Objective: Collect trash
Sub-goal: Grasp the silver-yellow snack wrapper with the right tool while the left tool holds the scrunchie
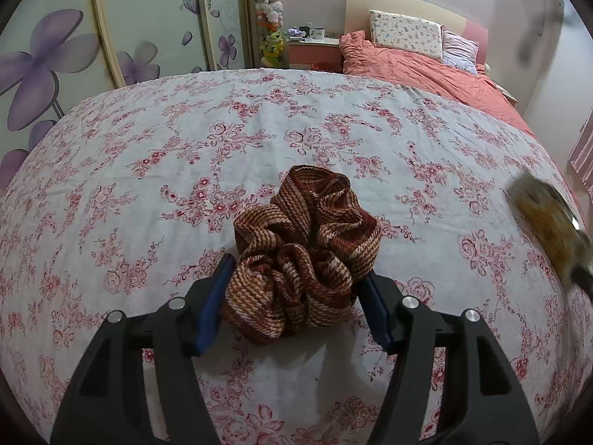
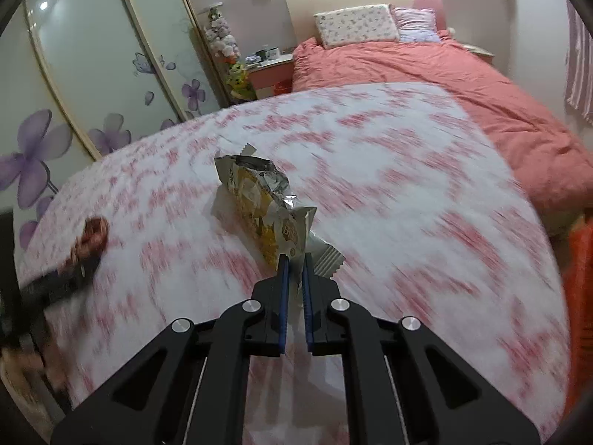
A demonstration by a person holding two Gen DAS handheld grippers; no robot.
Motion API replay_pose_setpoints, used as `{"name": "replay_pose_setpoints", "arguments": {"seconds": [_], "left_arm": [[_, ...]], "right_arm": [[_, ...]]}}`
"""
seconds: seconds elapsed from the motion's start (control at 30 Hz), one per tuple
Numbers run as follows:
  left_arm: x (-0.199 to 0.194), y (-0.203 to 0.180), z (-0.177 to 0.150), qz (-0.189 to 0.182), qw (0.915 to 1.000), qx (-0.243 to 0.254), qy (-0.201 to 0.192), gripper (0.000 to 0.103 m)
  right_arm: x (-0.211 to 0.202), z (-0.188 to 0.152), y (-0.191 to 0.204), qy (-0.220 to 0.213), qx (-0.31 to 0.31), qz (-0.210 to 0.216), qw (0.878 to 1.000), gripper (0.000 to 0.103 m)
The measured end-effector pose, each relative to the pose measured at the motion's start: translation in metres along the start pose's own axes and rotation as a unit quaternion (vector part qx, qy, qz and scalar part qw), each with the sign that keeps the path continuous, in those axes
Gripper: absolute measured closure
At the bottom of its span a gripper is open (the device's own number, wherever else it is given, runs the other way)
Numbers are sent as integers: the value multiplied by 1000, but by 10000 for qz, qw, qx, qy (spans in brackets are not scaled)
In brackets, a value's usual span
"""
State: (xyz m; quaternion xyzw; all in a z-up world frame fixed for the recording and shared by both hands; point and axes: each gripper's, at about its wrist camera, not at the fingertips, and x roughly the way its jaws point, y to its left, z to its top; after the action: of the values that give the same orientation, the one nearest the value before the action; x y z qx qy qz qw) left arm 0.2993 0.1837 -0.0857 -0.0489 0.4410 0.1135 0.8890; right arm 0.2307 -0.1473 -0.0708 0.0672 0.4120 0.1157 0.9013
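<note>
A crumpled brown and tan striped knit cloth [image 1: 302, 252] lies on the floral sheet [image 1: 185, 155]. My left gripper [image 1: 296, 278] is open, one blue pad on each side of the cloth's near part. My right gripper [image 2: 295, 259] is shut on the end of a yellow and silver snack wrapper [image 2: 259, 200] and holds it above the sheet [image 2: 407, 204]. The wrapper shows blurred at the right edge of the left wrist view [image 1: 548, 222]. The cloth shows blurred at the left of the right wrist view [image 2: 90, 235].
A bed with a coral duvet [image 1: 426, 70] and pillows [image 1: 406, 33] lies beyond the sheet. A wardrobe with purple flower doors [image 1: 55, 48] stands at left. A nightstand with mugs [image 1: 315, 42] and a tube of plush toys [image 1: 268, 15] stand at the back. Something orange [image 2: 582, 296] is at the right edge.
</note>
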Motion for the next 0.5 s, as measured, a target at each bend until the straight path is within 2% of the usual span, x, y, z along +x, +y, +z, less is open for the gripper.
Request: {"name": "replay_pose_setpoints", "arguments": {"seconds": [0.03, 0.1, 0.13, 0.17, 0.2, 0.23, 0.37, 0.5], "left_arm": [[0, 0, 0, 2, 10000, 2, 1, 40], [0, 0, 0, 1, 10000, 0, 0, 40], [0, 0, 0, 0, 10000, -1, 0, 40], [0, 0, 0, 0, 10000, 0, 0, 40], [0, 0, 0, 0, 10000, 0, 1, 40], [0, 0, 0, -3, 10000, 0, 0, 40], [0, 0, 0, -1, 10000, 1, 1, 40], [0, 0, 0, -2, 10000, 2, 1, 39]], "right_arm": [[-5, -5, -3, 6, -13, -12, 10000, 95], [-9, -7, -5, 26, -58, -41, 10000, 88], [-10, -4, -7, 14, -65, -71, 10000, 73], [-8, -1, -8, -12, -59, -117, 9999, 51], [-8, 2, -9, -50, -34, -157, 9999, 44], [-7, 4, -9, -105, -4, -166, 9998, 41], [4, 15, -3, -165, -59, -410, 9990, 37], [22, 25, 7, -65, -270, -556, 9981, 36]]}}
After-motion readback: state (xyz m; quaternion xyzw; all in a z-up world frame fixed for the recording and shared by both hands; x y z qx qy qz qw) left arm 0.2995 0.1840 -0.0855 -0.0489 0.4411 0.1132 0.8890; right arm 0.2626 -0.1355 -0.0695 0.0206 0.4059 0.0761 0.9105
